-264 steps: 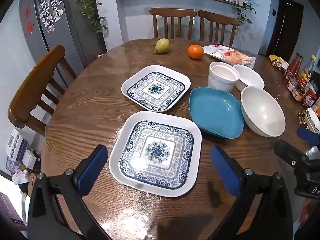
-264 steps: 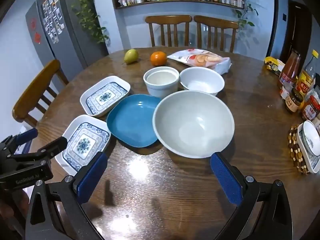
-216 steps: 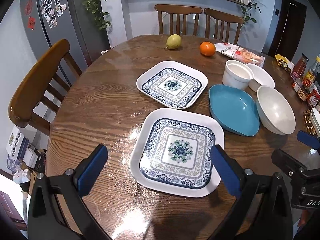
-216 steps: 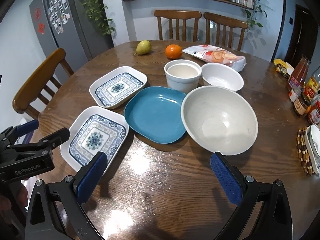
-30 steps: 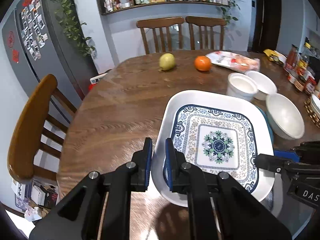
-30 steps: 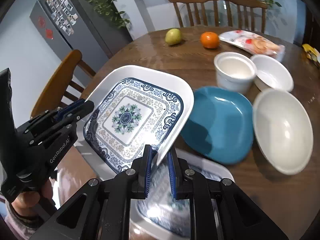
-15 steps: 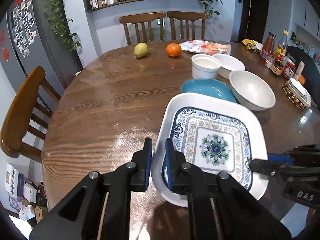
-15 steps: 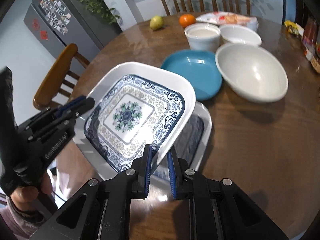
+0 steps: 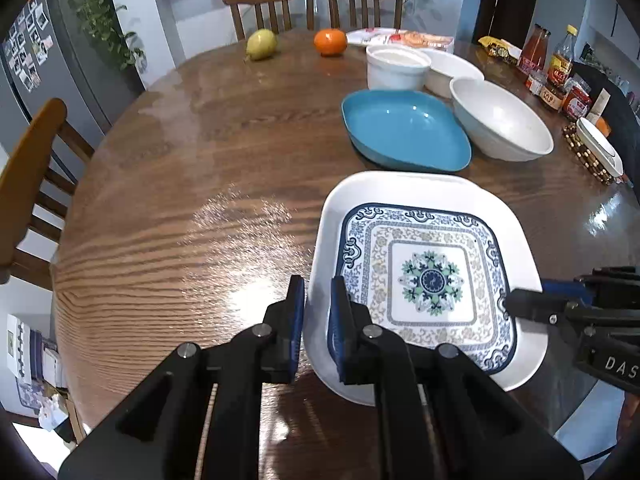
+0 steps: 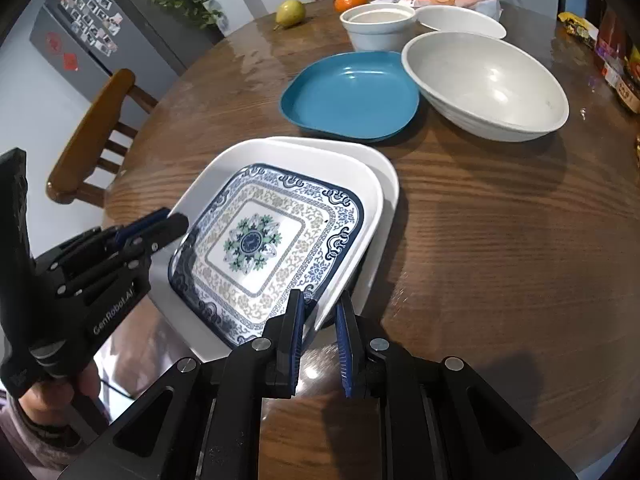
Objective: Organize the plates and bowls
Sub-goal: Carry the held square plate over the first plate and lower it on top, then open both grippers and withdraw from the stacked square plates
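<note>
A: State the location and attitude of the patterned plate (image 10: 256, 244).

B: It is at the near edge of the round table (image 9: 192, 184), nested over a second white plate (image 10: 386, 184) whose rim shows along its 3 o'clock side in the right wrist view. It is square, with no clear long axis. Its face points up, tilted slightly, the edge at 5 o'clock riding higher than the plate beneath.

A: Gripper status?

B: The left gripper (image 9: 316, 320) is clenched on the plate's rim, at 9 o'clock of the plate in the left wrist view. The right gripper (image 10: 320, 332) is clenched on the opposite rim, one pad above and one below.

A: Containers and their contents?

B: The blue plate (image 9: 404, 130) lies at 12 o'clock of the patterned plate, with nothing in it. The large white bowl (image 9: 500, 122), just beside it at 3 o'clock, holds nothing. Behind them stand a white cup (image 9: 396, 66) and a shallow white bowl (image 9: 452, 72), touching. I cannot tell the cup's contents.

A: Other items?

B: A pear (image 9: 262, 44) and an orange (image 9: 330, 42) at the far edge.
</note>
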Demonstrator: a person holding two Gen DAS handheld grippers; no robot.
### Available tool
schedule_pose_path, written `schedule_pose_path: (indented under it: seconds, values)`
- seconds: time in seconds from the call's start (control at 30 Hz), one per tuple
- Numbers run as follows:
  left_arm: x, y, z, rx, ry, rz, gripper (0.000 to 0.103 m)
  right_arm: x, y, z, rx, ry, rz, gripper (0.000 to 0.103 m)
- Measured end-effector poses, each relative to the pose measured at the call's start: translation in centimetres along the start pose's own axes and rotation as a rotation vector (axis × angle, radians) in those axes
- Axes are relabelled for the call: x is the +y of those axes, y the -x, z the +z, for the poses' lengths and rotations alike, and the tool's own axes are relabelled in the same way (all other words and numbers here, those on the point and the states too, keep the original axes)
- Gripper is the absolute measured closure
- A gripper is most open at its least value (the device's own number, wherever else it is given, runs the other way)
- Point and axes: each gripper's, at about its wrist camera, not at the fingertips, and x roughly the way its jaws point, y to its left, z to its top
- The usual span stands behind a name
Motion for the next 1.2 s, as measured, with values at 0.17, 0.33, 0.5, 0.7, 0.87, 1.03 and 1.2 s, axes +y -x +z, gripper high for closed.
schedule_pose_path:
  seconds: [0.17, 0.33, 0.5, 0.7, 0.87, 1.03, 1.2]
  values:
    - [-0.4, -0.8, 0.2, 0.009, 0.004, -0.003, 0.092, -0.5, -0.5, 0.5, -0.013, 0.002, -0.027, 0.086]
    - [-0.3, -1.2, 0.3, 0.014, 0.004, 0.001, 0.092, -0.8, -0.5, 0.9, -0.024, 0.013, -0.039, 0.086]
    - [-0.1, -1.5, 0.2, 0.021, 0.004, 0.005, 0.092, -0.3, -0.7, 1.0, -0.023, 0.047, -0.064, 0.086]
    - [0.1, -1.6, 0.4, 0.019, 0.003, 0.024, 0.092, 0.1, -1.2, 1.7, -0.009, 0.075, -0.086, 0.086]
    - [0.3, -1.7, 0.5, 0.015, 0.007, 0.03, 0.092, 0.1, -1.5, 1.8, -0.012, 0.074, -0.096, 0.086]
    - [0.6, -1.6, 0.5, 0.018, 0.021, 0.03, 0.092, -0.1, -1.5, 1.8, -0.009, 0.058, -0.077, 0.086]
    - [0.4, -1.3, 0.6, 0.006, 0.024, 0.028, 0.091, -0.6, -1.1, 1.6, -0.015, 0.036, -0.058, 0.086]
